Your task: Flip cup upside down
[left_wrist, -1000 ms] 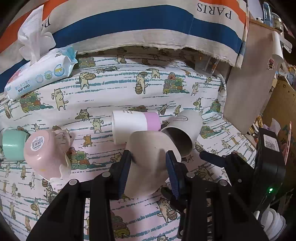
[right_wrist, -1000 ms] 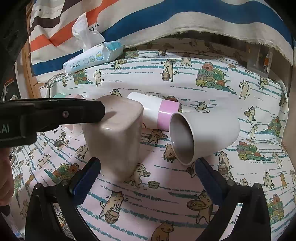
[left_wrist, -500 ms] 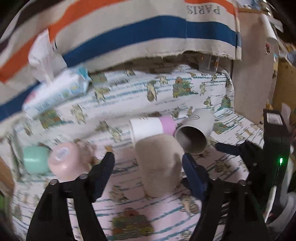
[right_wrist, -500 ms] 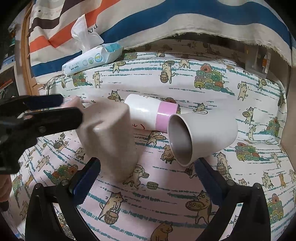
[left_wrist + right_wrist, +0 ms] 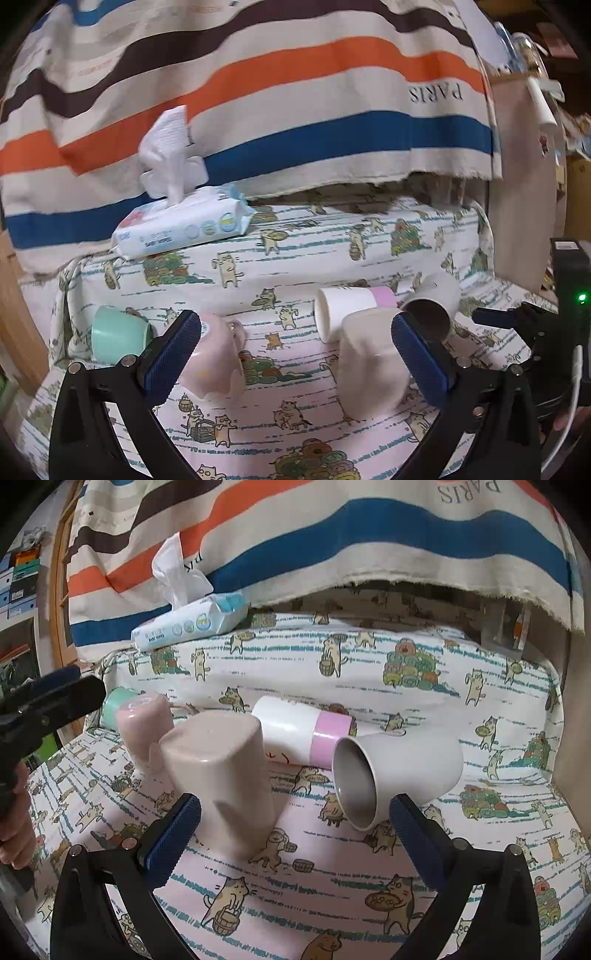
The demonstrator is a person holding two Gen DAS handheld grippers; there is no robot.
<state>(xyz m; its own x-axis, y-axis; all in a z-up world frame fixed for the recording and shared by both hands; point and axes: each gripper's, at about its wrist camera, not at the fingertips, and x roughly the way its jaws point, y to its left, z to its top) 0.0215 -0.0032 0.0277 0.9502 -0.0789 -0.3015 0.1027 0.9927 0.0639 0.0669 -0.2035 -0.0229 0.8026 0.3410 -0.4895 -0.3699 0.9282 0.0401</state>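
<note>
Since the pictures show several cups, each is listed by how it lies now.

Beige cup (image 5: 225, 786): mouth down on the cat-print cloth (image 5: 424, 701) over the tabletop, flat base up; nothing touches it. This one looks finished.

Pink cup (image 5: 144, 734): also mouth down, base label facing up, just beside the beige cup on its left.

Mint cup (image 5: 118, 334): farthest left, behind the pink cup; I cannot tell whether it is inverted or on its side.

Grey cup (image 5: 395, 775): on its side, open mouth facing the right wrist camera, touching or nearly touching the white cup. Not flipped.

White cup with pink band (image 5: 299, 734): on its side behind the grey and beige cups. Not flipped.

Left tool (image 5: 295, 354): fingers spread wide and holding nothing, framing the pink and beige cups from above and near.

Right tool (image 5: 295, 830): fingers wide apart and empty, low over the cloth, the grey cup's mouth between them but farther off.

Progress: by my reading two cups are done and two lying cups remain; the grey cup looks the likeliest next pick.

Wipes pack (image 5: 184, 229): at the back edge, clear of the cups.
</note>
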